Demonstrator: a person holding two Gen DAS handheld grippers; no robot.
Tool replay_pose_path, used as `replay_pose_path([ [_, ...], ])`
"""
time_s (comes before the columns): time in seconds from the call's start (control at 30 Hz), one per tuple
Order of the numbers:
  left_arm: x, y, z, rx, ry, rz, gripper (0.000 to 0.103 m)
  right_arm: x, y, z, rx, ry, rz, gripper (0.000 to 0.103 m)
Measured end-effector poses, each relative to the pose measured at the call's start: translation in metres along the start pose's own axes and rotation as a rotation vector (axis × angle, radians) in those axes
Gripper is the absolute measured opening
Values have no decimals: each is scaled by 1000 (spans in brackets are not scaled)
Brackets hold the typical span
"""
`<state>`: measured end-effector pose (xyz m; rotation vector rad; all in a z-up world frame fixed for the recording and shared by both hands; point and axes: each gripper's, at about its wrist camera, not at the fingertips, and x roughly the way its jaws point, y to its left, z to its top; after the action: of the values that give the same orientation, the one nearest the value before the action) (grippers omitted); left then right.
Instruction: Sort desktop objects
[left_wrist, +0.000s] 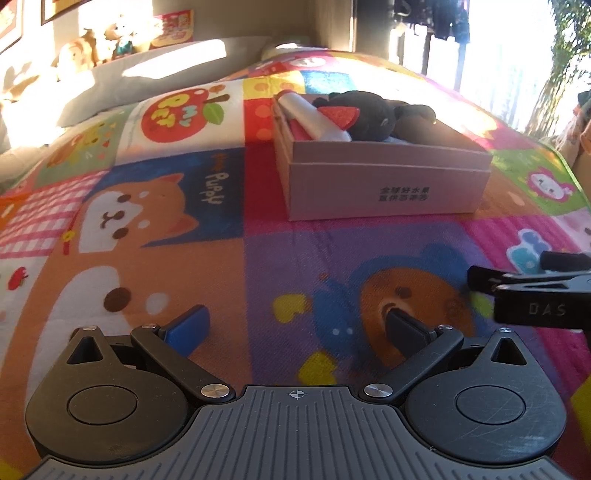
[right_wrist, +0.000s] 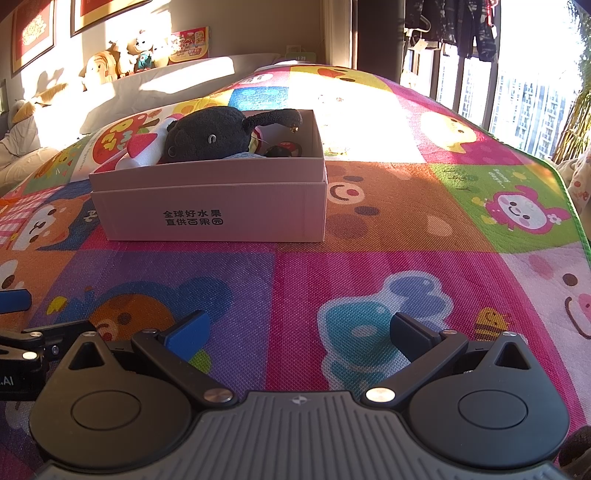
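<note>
1. Both my left tongs (left_wrist: 295, 328) and right tongs (right_wrist: 297, 330) hang spread and empty over the mat (right_wrist: 369, 266).
2. The black plush (right_wrist: 210, 134) sits heaped in the far pink box (right_wrist: 207, 206); I judge a careless nudge could spill it.
3. Sun glare might hide stray items.

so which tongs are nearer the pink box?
About even, perhaps the right. Right tongs sit back from the pink box, slightly to its right; left tongs sit back, slightly to its left. Both open, empty.
</note>
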<state>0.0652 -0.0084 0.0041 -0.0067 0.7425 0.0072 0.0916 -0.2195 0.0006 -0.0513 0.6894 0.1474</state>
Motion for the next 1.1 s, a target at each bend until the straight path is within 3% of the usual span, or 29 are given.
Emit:
replay_pose_path([
  [0.23,-3,3,-3,3,1,-10,103,0,0,0,0,0,0,103],
  [0.4,-5,8,-4,-50,-31,-27,103,0,0,0,0,0,0,103],
  [0.57,-3,1,-4,-21,-25,7,103,0,0,0,0,0,0,103],
  [1.1,-3,3,-5,-27,-27,3,103,0,0,0,0,0,0,103],
])
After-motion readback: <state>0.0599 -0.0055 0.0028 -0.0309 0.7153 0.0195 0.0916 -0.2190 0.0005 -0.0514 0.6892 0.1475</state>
